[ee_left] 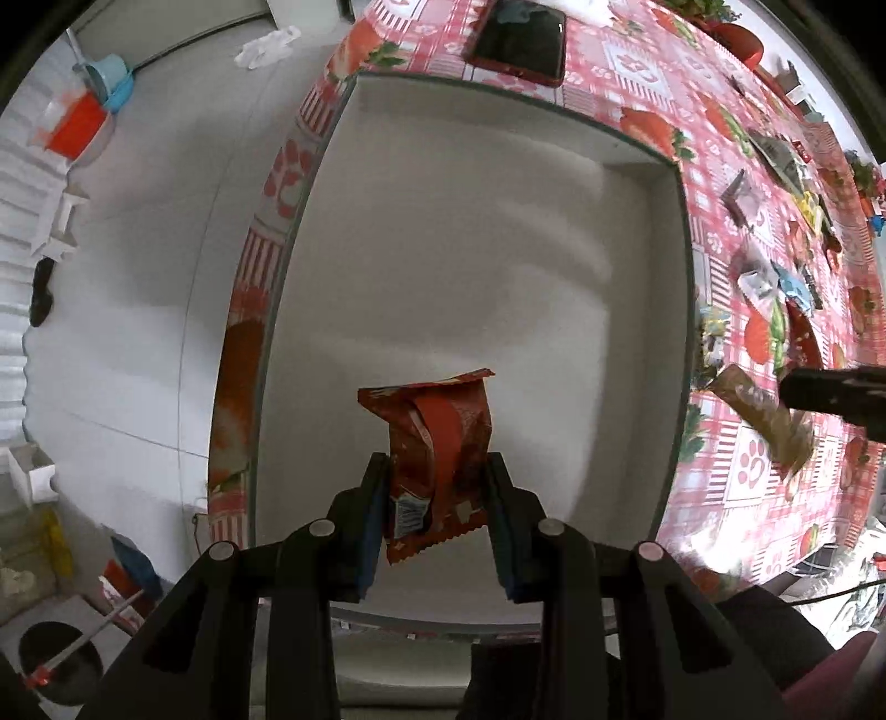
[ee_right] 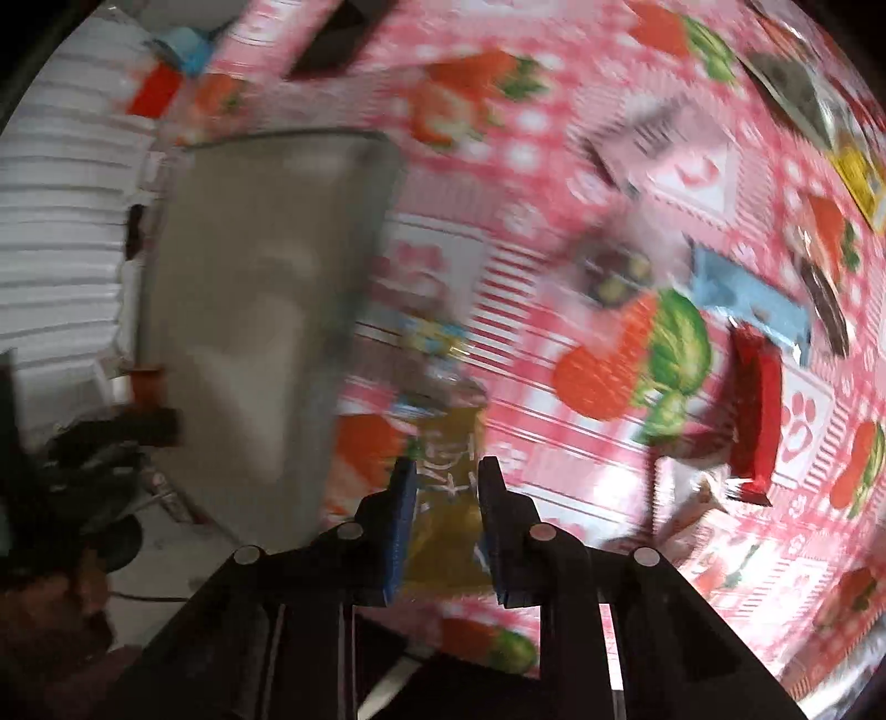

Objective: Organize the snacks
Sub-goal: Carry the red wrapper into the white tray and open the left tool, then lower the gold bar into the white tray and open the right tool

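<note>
The left claw (ee_left: 437, 471) grips a red packet (ee_left: 437, 443) between narrow jaws, low centre of its view, above the white tray (ee_left: 443, 232); the packet's print is too small to read. The right claw (ee_right: 447, 476) pinches a tan packet (ee_right: 448, 471) over the tablecloth (ee_right: 498, 166); its writing is blurred. More snacks (ee_right: 756, 410) lie at right.

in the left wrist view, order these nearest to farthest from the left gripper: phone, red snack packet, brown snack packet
1. red snack packet, clamped in the left gripper over the white tray
2. brown snack packet, off to the right, beyond the tray's edge
3. phone, on the tablecloth past the tray's far rim
</note>
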### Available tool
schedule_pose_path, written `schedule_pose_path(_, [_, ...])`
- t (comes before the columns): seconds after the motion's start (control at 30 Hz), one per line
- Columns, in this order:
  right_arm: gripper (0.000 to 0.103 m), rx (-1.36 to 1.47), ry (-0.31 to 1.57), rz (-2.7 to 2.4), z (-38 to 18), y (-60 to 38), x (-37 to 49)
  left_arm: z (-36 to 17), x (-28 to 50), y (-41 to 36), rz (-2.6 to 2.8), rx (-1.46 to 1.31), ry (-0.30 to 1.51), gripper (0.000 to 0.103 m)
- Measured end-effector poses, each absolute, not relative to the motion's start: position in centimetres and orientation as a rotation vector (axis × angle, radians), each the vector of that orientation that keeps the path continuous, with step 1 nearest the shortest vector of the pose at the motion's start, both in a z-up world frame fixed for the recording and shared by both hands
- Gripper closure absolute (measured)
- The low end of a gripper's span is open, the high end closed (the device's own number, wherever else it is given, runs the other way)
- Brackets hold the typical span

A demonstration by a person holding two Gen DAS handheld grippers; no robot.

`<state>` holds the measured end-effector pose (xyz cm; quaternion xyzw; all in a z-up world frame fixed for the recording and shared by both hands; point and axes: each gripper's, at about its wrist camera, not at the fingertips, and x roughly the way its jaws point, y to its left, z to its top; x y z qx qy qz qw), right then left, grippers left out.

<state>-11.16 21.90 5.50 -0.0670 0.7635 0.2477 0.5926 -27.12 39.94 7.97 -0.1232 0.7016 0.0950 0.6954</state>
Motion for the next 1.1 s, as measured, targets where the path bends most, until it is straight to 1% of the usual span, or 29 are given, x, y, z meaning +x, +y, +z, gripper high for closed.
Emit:
schedule_pose_path(0.23, [0.078,-0.182,1.758,0.782,8.2,28.8,-12.5,8.1,-27.8,40.1,0.221,-0.283,1.558,0.067])
schedule_pose_path(0.33, [0.077,-0.210,1.768,0.879,8.3,31.4,-13.7,7.9,-28.4,40.4,0.228,-0.291,1.560,0.067])
schedule_pose_path(0.37, [0.074,-0.231,1.766,0.875,8.1,31.9,-14.0,7.8,-28.6,40.5,0.231,-0.289,1.561,0.066])
schedule_pose_path(0.4, [0.050,-0.259,1.761,0.847,7.7,31.8,-14.8,7.7,-28.4,40.4,0.234,-0.286,1.561,0.066])
schedule_pose_path(0.43, [0.030,-0.270,1.759,0.812,7.1,31.8,-14.4,7.6,-28.6,40.4,0.233,-0.283,1.561,0.066])
schedule_pose_path(0.47, [0.004,-0.278,1.748,0.768,6.4,31.8,-15.0,7.6,-28.7,40.3,0.228,-0.281,1.560,0.064])
schedule_pose_path(0.5, [0.004,-0.271,1.733,0.716,6.1,31.0,-14.5,7.6,-28.9,40.4,0.223,-0.279,1.559,0.061])
schedule_pose_path(0.53, [0.004,-0.261,1.741,0.664,5.4,30.1,-13.8,7.5,-29.2,40.4,0.221,-0.277,1.558,0.051])
schedule_pose_path(0.57, [0.004,-0.257,1.762,0.599,4.6,29.0,-13.2,7.3,-29.4,40.3,0.227,-0.269,1.560,0.036])
schedule_pose_path(0.6, [0.004,-0.257,1.776,0.543,4.1,28.1,-13.1,7.3,-29.6,40.3,0.236,-0.262,1.558,0.030])
schedule_pose_path(0.63, [0.004,-0.253,1.794,0.482,3.3,26.9,-12.6,7.4,-29.8,40.3,0.246,-0.255,1.551,0.027])
schedule_pose_path(0.77, [0.004,-0.213,1.861,0.347,0.4,23.5,-12.2,7.5,-30.1,40.2,0.243,-0.249,1.554,0.027])
schedule_pose_path(0.83, [0.004,-0.248,1.876,0.347,-0.6,23.1,-13.0,7.4,-30.2,40.1,0.246,-0.238,1.561,0.027])
schedule_pose_path(0.9, [0.011,-0.287,1.883,0.366,-1.6,23.6,-13.9,7.6,-30.5,39.9,0.248,-0.231,1.567,0.027])
schedule_pose_path(0.97, [0.031,-0.296,1.902,0.385,-2.9,24.5,-14.6,7.7,-30.4,39.5,0.248,-0.218,1.571,0.027])
schedule_pose_path(1.0, [0.035,-0.306,1.910,0.392,-3.5,24.6,-14.9,7.8,-30.6,39.3,0.246,-0.208,1.574,0.027])
schedule_pose_path(1.07, [0.054,-0.381,1.890,0.398,-4.0,25.6,-15.6,7.9,-31.0,39.2,0.241,-0.197,1.576,0.027])
schedule_pose_path(1.1, [0.080,-0.440,1.857,0.419,-3.7,26.2,-15.9,8.1,-31.0,38.8,0.242,-0.201,1.577,0.027])
